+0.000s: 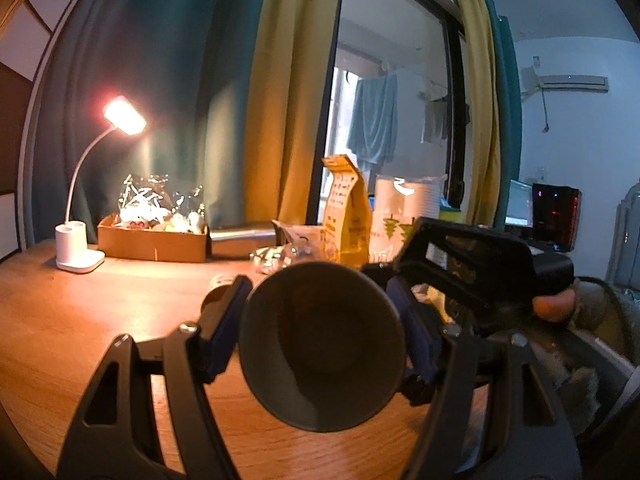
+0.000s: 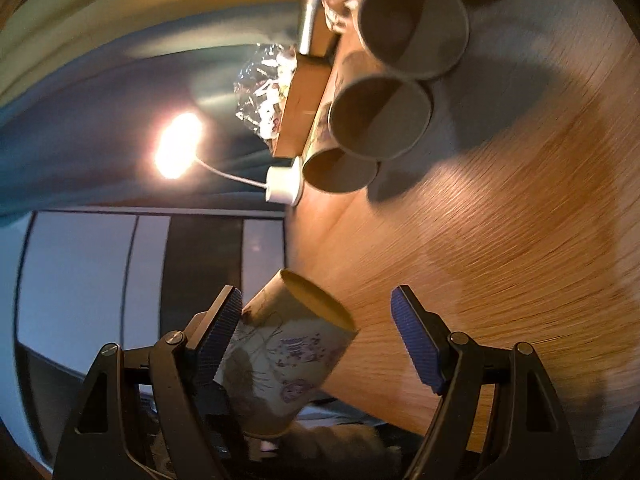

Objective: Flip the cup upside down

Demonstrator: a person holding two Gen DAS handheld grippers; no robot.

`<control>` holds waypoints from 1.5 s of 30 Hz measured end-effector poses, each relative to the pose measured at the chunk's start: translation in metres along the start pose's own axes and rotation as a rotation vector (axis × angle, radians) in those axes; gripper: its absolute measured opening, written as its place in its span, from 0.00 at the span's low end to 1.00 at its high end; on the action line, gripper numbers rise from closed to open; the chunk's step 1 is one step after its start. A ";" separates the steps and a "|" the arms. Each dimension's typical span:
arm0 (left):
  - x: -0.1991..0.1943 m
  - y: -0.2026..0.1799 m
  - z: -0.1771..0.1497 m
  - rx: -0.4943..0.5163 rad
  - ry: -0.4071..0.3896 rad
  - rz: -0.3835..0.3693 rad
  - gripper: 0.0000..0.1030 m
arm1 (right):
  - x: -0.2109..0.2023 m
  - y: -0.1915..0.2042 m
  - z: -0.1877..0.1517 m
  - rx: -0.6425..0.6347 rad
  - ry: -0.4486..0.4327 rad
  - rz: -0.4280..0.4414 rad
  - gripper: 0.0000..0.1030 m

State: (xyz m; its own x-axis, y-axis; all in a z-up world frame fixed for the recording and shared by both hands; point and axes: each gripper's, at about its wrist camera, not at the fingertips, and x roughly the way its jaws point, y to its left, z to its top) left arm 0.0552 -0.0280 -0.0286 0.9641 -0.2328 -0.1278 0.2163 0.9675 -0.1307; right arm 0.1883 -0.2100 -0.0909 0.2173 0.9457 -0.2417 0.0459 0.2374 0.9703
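Note:
In the left wrist view my left gripper point(image 1: 320, 316) is shut on a paper cup point(image 1: 324, 344), held sideways with its open mouth facing the camera. The right gripper's black body point(image 1: 480, 256) shows just behind it. In the right wrist view, which is rolled about a quarter turn, my right gripper point(image 2: 316, 320) is open. The same printed paper cup point(image 2: 288, 356) lies tilted between its blue pads, touching the left pad point(image 2: 220, 332) and clear of the right pad point(image 2: 416, 340). Three more paper cups point(image 2: 380, 120) stand upright in a row on the wooden table point(image 2: 500, 220).
A lit white desk lamp point(image 1: 80, 248), a cardboard box with wrapped items point(image 1: 152, 240), a yellow bag point(image 1: 348, 220) and a stack of paper cups in a sleeve point(image 1: 404, 208) line the table's back. Curtains and a window stand behind.

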 end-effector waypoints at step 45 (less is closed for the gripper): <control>-0.003 -0.003 -0.010 -0.023 0.089 0.010 0.93 | 0.010 0.026 0.005 -0.180 -0.048 -0.086 0.64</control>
State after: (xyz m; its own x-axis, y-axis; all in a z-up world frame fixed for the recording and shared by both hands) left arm 0.0503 -0.0313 -0.0382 0.9484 -0.2317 -0.2164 0.2020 0.9677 -0.1509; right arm 0.1964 -0.1951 -0.0676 0.2668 0.9094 -0.3192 -0.1074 0.3572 0.9278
